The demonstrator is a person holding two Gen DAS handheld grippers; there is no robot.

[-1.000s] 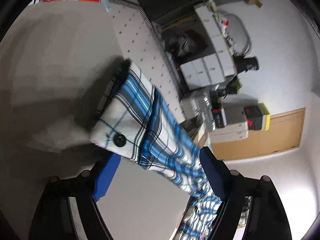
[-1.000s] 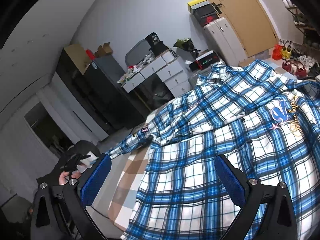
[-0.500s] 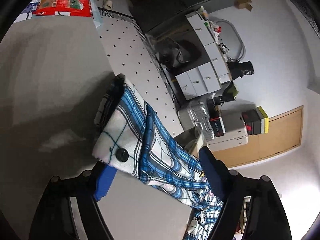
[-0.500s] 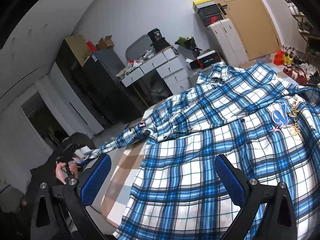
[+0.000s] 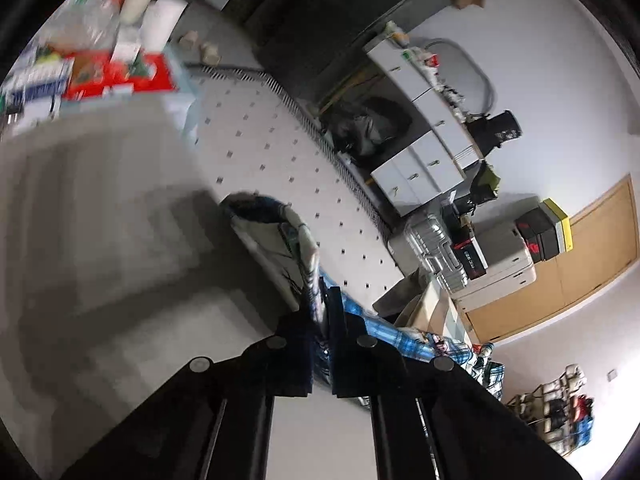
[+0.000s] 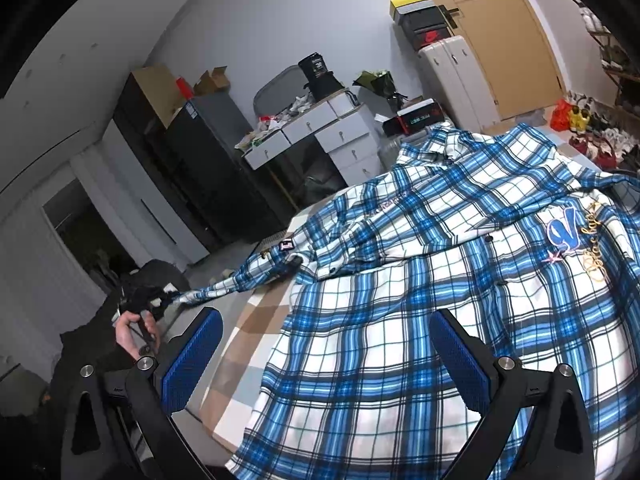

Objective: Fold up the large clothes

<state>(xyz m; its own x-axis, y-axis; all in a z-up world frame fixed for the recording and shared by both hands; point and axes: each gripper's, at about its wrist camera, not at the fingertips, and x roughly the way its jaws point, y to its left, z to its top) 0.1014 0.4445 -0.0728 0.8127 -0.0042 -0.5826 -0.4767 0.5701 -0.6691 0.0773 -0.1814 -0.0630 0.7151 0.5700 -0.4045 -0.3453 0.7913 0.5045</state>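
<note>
A large blue and white plaid shirt (image 6: 440, 280) lies spread on a bed with a checked cover (image 6: 248, 320). Its sleeve (image 6: 240, 284) stretches off the bed's left edge. My left gripper (image 5: 322, 304) is shut on the sleeve cuff (image 5: 280, 236) and holds it out over the floor; it also shows in the right wrist view (image 6: 160, 300), far left. My right gripper (image 6: 324, 352) is open and empty, hovering above the shirt's lower body.
White drawers (image 6: 316, 132) and a dark cabinet (image 6: 192, 168) stand beyond the bed. A silver suitcase (image 5: 432, 252), boxes and a wooden door (image 6: 500, 32) line the wall. Shoes (image 6: 592, 132) lie at the right. The white dotted floor (image 5: 280, 168) lies under the sleeve.
My left gripper has closed on the sleeve cuff, which was lying loose between open fingers before. The sleeve now stretches taut from the bed. My right gripper has barely moved.
</note>
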